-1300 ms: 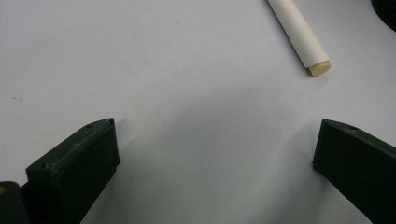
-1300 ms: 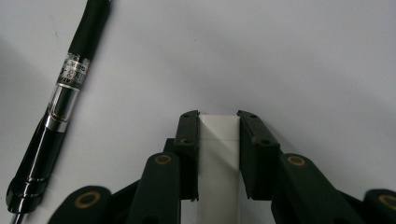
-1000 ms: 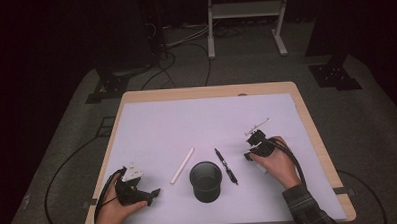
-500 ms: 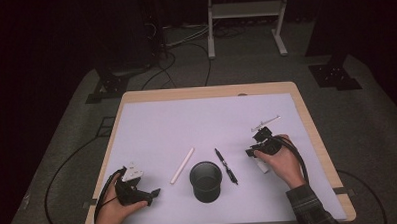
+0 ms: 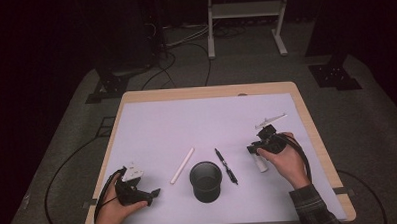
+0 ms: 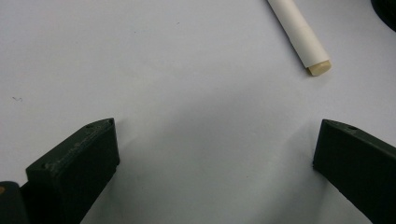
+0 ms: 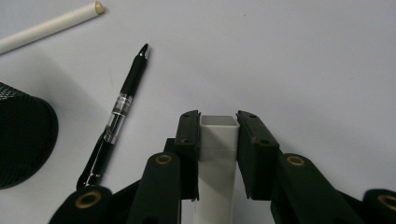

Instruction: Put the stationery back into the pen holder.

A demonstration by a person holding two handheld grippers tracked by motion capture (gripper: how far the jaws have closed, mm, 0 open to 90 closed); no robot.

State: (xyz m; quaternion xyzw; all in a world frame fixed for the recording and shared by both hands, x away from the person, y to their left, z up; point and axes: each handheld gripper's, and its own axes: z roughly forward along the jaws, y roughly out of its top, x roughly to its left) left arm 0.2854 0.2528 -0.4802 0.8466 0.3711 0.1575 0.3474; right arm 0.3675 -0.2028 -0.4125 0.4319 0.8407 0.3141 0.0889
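White, square-section marker [image 7: 218, 154] clamped between the pads of the right gripper [image 7: 218, 122], flat blunt end flush with the fingertips. Plain, smooth body, square end face with a thin rim, no print visible. Long axis in line with the jaws in the right gripper view; in the high view the same marker [image 5: 261, 162] juts from under the right gripper [image 5: 260, 146] toward the person's edge, tilted, lower end close to the sheet; contact with it not clear. Right of centre on the worktop [image 5: 307, 119], near the right edge of the pale sheet [image 5: 187, 122], held in the right hand [image 5: 288, 159].

Just left of it, black pen [image 7: 119, 112] flat on the sheet, clear middle band, tip pointing away and slightly right in the right gripper view; in the high view the pen [image 5: 226, 166] lying diagonally between marker and cup. Black mesh cup [image 5: 206, 181] upright, open mouth up, near the front centre. White stick [image 5: 182, 165] left of the cup, flat, slanted, one end beige-capped [image 6: 319, 68].

Further left, left gripper [image 5: 152, 193] low over the sheet at the front left corner, jaws spread wide with nothing between them, bare sheet in the gap [image 6: 215, 158], held in the left hand [image 5: 112, 215].
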